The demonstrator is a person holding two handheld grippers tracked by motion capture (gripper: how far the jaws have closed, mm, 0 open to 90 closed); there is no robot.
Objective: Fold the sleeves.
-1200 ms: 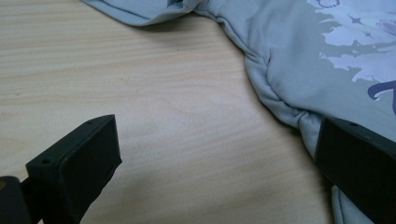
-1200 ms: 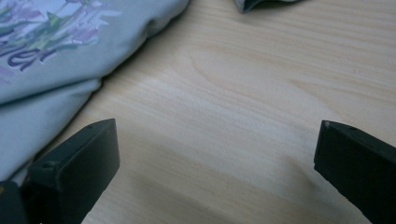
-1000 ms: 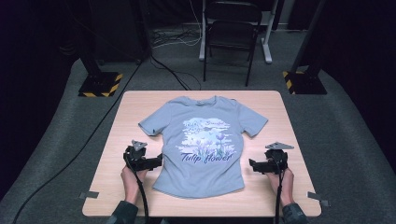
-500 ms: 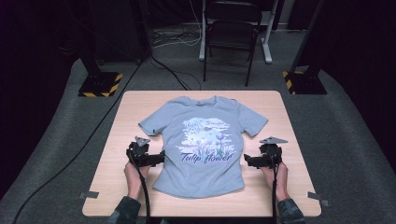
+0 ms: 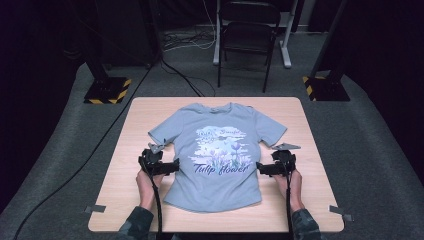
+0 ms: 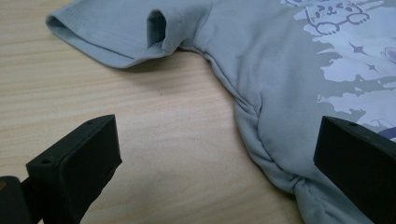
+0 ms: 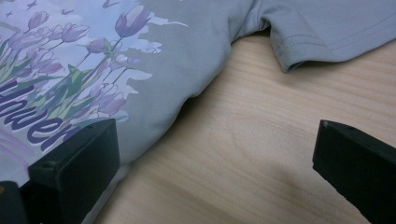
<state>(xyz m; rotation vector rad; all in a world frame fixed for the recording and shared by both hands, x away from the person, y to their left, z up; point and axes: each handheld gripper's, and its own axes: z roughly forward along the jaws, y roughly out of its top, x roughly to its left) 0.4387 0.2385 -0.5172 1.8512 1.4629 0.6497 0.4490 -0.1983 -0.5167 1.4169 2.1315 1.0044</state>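
A grey-blue T-shirt with a tulip print lies flat, face up, on the wooden table. My left gripper is at the shirt's left side seam, open, one jaw over bare wood and the other over the cloth. My right gripper is at the right side seam, open, its jaws straddling the shirt's edge. The left sleeve and right sleeve lie spread out ahead of the jaws.
A black folding chair stands beyond the table's far edge. Stand bases with yellow-black tape sit on the floor at the far left and far right. Cables run across the grey carpet. Tape tabs mark the table's near corners.
Both grippers have moved inward from beside the shirt to its side seams. The shirt itself has not shifted.
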